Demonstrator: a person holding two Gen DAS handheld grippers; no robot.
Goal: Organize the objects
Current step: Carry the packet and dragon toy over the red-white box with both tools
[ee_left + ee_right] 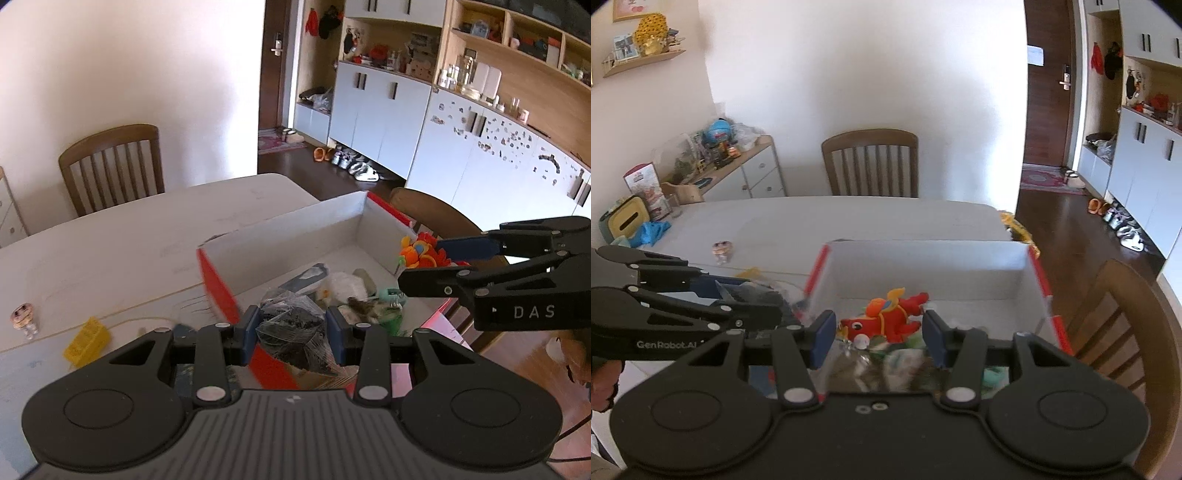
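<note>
My left gripper (295, 328) is shut on a clear plastic bag (288, 332) of dark bits, held above the near left corner of a red cardboard box (288, 232) with a white inside. My right gripper (879, 328) is shut on a red and orange plush toy (890, 317), which hangs over the box (923, 266). The left wrist view shows that plush (421, 253) at the right gripper's tips (424, 264), above the box's right wall. The right wrist view shows my left gripper (750, 295) at the left with the bag. Several small items lie on the box floor (354, 291).
The box stands on a white table (129, 236). On the table to the left lie a yellow basket (86, 341) and a small figurine (23, 317). A wooden chair (871, 162) stands at the far side, another chair (1119, 314) beside the box on the right.
</note>
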